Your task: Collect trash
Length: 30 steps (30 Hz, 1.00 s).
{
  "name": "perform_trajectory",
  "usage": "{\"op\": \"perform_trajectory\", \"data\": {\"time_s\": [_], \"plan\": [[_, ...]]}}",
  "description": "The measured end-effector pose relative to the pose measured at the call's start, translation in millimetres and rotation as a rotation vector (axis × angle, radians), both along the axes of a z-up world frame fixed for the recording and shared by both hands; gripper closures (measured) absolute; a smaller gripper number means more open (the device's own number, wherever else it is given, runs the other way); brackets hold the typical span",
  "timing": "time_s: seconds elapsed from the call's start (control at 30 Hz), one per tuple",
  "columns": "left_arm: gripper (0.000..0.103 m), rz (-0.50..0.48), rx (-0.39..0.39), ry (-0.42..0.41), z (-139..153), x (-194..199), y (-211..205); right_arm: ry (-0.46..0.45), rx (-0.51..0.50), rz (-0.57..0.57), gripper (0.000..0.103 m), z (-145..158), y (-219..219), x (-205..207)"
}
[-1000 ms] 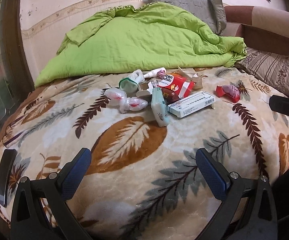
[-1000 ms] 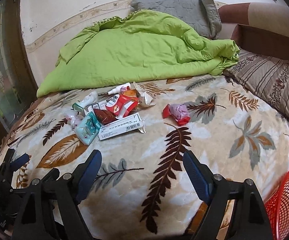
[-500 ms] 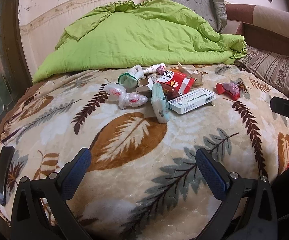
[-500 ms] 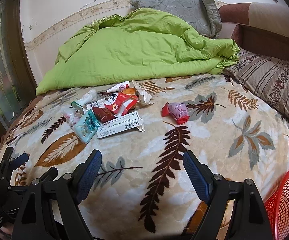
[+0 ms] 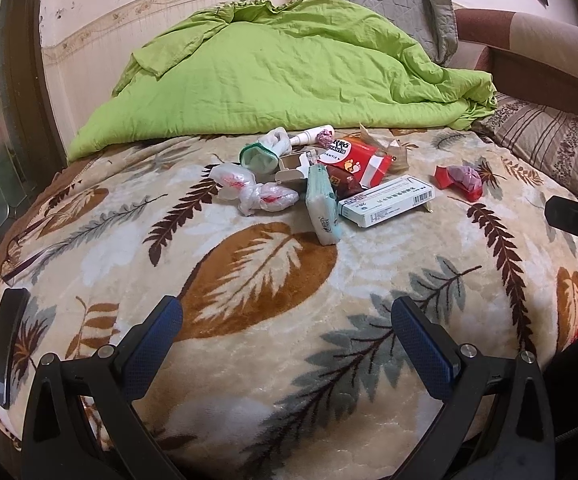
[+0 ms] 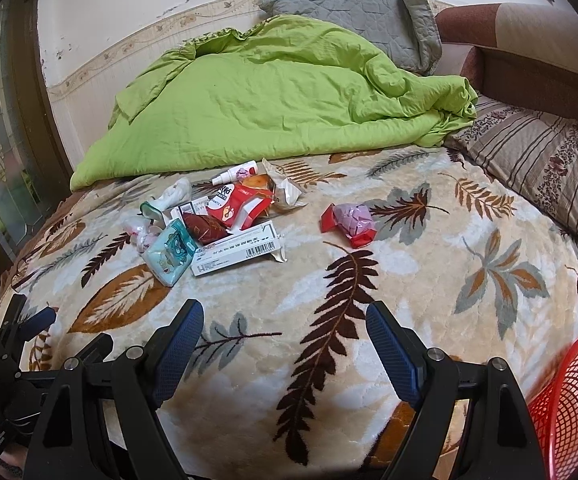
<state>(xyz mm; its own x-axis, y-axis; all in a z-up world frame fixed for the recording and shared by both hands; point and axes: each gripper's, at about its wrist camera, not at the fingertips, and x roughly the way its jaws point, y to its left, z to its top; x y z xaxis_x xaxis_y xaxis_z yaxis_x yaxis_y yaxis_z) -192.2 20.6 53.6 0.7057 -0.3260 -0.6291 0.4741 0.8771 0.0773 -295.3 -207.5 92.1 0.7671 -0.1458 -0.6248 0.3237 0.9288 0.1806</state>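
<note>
- Two claws hover low over the leaf-print blanket (image 6: 429, 280); the left gripper (image 5: 287, 344) and the right gripper (image 6: 285, 344) both have their blue pads spread wide, gripping nothing.
- One red mesh basket (image 6: 569, 408) sits just right of the right claw, at the bed's edge.
- One dark phone (image 5: 5, 352) lies flat to the left of the left claw.
- Ahead of both claws sits one trash pile (image 5: 317, 176): one long white box (image 5: 387, 200), one teal tissue pack (image 5: 321, 208), two crumpled clear bags (image 5: 249, 188), one red snack packet (image 5: 359, 156), one small white bottle (image 6: 233, 174).
- One red-and-pink wrapper (image 6: 351, 220) lies apart, right of the pile, ahead of the right claw.
- Farthest back: one green quilt (image 6: 273, 100) and one grey pillow (image 6: 365, 16).
</note>
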Motion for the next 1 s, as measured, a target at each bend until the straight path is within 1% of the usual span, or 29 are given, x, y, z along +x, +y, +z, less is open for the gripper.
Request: {"op": "perform_trajectory", "data": {"time_s": [1.0], "plan": [[0.000, 0.006, -0.006, 0.001, 0.9, 2.0, 2.0, 0.003, 0.003, -0.001, 0.016, -0.1, 0.4, 1.5]]}}
